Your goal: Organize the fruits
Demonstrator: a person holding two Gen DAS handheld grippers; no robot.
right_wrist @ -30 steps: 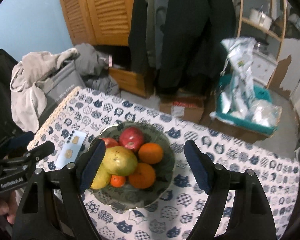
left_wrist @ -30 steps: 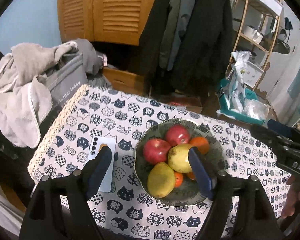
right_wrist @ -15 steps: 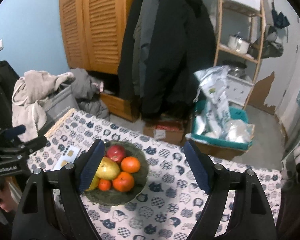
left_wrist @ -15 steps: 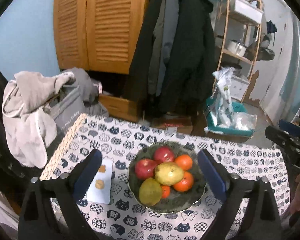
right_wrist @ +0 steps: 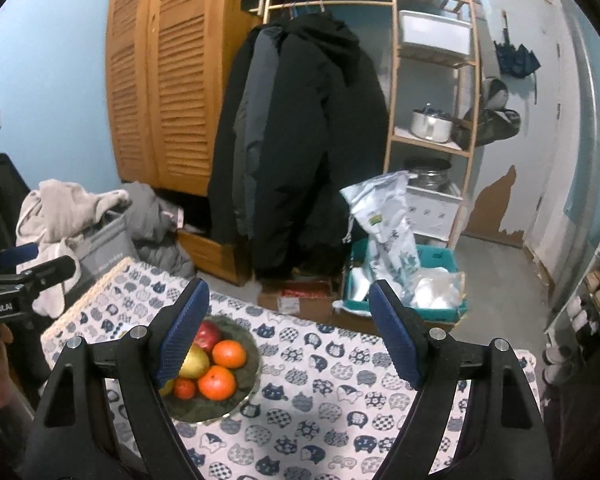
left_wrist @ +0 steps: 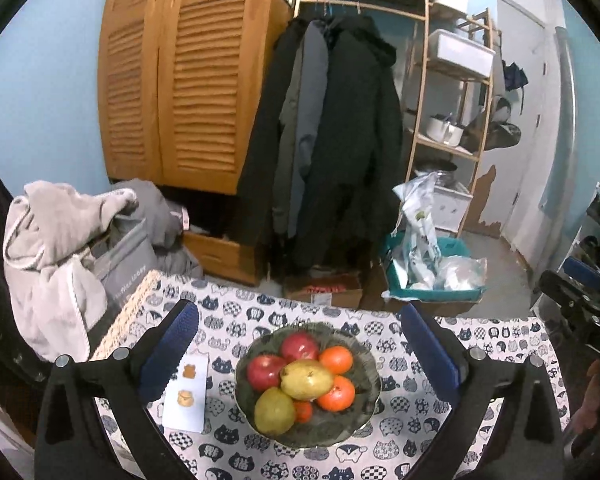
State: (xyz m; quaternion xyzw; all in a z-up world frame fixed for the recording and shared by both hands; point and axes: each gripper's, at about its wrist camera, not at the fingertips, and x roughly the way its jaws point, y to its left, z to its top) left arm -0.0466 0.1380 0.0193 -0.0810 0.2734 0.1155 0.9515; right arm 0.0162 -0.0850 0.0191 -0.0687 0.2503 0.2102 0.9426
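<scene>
A dark glass bowl (left_wrist: 374, 376) stands on the cat-patterned tablecloth (left_wrist: 420, 440). It holds two red apples (left_wrist: 299, 345), two yellow-green pears (left_wrist: 306, 378) and several oranges (left_wrist: 336, 360). My left gripper (left_wrist: 298, 312) hangs above and short of the bowl, jaws wide open and empty. In the right wrist view the bowl (right_wrist: 244, 384) sits low on the left, partly behind the left finger. My right gripper (right_wrist: 289, 288) is open too, with nothing between its pads, over the cloth to the right of the bowl.
A white phone-like slab (left_wrist: 186, 392) with two stickers lies left of the bowl. A grey basket draped with a towel (left_wrist: 52, 264) stands past the table's left edge. Coats (left_wrist: 340, 140), a shelf rack (left_wrist: 448, 128) and a teal crate (left_wrist: 432, 276) are behind.
Both grippers have risen and drawn back from the bowl, which now looks smaller and lower. The left jaws have spread wider. The fruit has not moved.
</scene>
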